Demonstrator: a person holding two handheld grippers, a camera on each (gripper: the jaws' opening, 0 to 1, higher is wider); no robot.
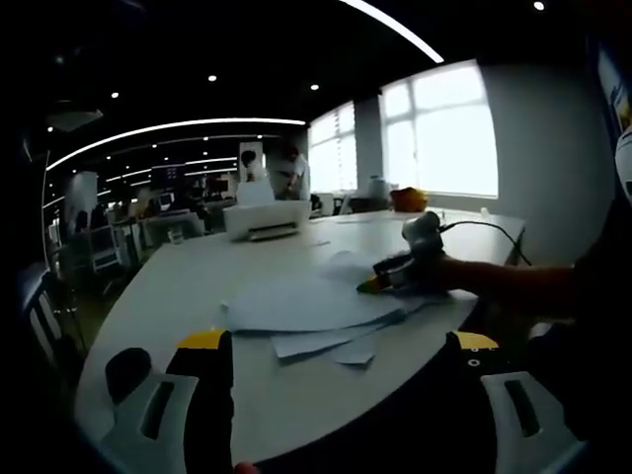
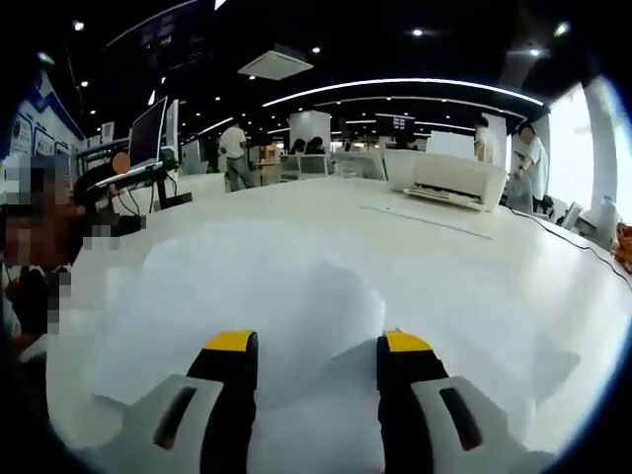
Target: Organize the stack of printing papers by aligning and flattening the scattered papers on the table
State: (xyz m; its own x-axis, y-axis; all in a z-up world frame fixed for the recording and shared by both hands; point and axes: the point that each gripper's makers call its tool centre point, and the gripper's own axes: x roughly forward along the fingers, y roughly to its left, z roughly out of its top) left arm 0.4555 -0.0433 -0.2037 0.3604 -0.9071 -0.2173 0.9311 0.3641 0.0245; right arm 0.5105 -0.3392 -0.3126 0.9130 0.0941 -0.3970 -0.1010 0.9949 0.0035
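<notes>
A loose pile of white printing papers (image 1: 301, 306) lies askew on the white table (image 1: 188, 286), with sheet corners sticking out toward the near edge. My left gripper (image 1: 339, 346) hovers open short of the pile, its yellow-tipped jaws wide apart and holding nothing. My right gripper (image 1: 393, 275) reaches in from the right, held by a hand, and its tip rests at the pile's right side. In the right gripper view, that gripper (image 2: 318, 346) stands open over the papers (image 2: 247, 296), which spread out under and ahead of its jaws.
A white printer (image 1: 265, 219) (image 2: 449, 178) stands at the far side of the table. A black cable (image 1: 484, 227) runs across the far right corner, near an orange object (image 1: 408, 197). A monitor (image 2: 148, 128) on an arm stands at the left. People stand in the background.
</notes>
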